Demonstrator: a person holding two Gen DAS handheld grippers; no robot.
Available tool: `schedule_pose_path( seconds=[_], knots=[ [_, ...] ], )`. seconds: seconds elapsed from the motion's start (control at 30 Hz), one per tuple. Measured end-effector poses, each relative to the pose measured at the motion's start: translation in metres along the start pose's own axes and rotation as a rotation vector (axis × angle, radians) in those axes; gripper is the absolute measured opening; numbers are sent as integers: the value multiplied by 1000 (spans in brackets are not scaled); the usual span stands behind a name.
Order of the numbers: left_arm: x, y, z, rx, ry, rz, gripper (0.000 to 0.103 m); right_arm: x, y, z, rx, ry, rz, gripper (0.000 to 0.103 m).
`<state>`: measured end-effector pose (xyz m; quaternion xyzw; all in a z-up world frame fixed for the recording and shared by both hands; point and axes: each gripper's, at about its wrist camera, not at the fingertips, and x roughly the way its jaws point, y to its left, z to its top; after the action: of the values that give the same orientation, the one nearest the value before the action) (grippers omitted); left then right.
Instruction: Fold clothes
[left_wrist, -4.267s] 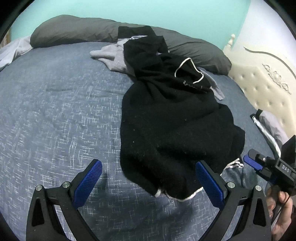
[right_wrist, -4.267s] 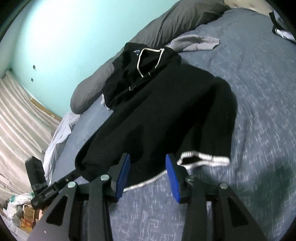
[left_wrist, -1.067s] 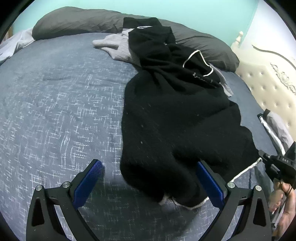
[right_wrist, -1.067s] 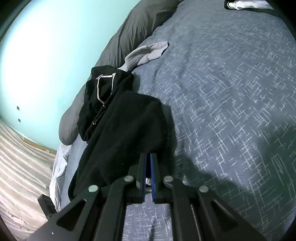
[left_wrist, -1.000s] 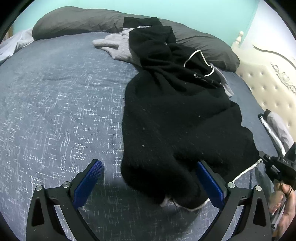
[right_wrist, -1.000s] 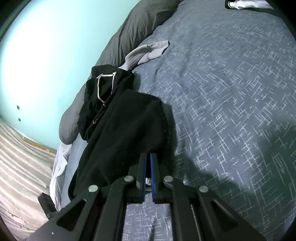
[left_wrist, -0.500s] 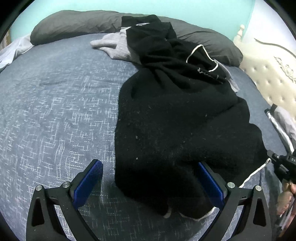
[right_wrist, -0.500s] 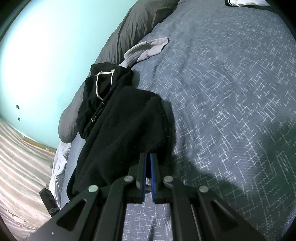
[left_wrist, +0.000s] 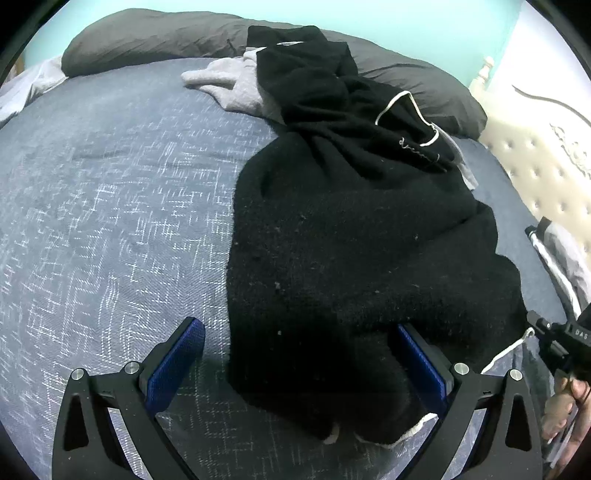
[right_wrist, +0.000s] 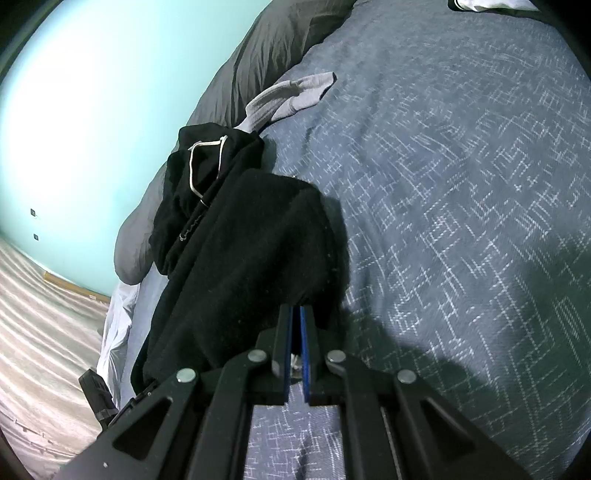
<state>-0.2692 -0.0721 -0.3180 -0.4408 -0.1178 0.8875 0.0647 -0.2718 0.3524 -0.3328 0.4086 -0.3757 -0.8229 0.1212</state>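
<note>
A black garment with white trim (left_wrist: 351, 240) lies bunched lengthwise on the blue-grey bed cover (left_wrist: 110, 221). My left gripper (left_wrist: 299, 354) stands open over its near end, with the black fabric lying between the blue pads (left_wrist: 173, 365) untouched by them. At the right edge of the left wrist view my right gripper (left_wrist: 543, 332) pinches the white-trimmed hem. In the right wrist view the right gripper (right_wrist: 295, 317) is shut on the edge of the black garment (right_wrist: 240, 258), which stretches away toward its white-corded neck.
A grey garment (left_wrist: 236, 85) lies under the black one's far end, beside a long dark grey pillow (left_wrist: 147, 37). A cream tufted headboard (left_wrist: 546, 155) and a striped garment (left_wrist: 554, 258) are at the right. A person's hand (left_wrist: 569, 413) holds the right gripper.
The left gripper has edged in over the black garment, so more fabric now lies between its open fingers. The right gripper has stayed shut on the hem in the same place.
</note>
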Motion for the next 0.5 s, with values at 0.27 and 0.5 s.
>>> schedule_pose_path(
  seconds=[0.27,0.5],
  knots=[
    [2,0,1,-4,2,2,103,-1,-1,0,2,1,-1,4],
    [-3,3,1,-23,4,-27,97,-1,0,0,3,3,0,4]
  ],
)
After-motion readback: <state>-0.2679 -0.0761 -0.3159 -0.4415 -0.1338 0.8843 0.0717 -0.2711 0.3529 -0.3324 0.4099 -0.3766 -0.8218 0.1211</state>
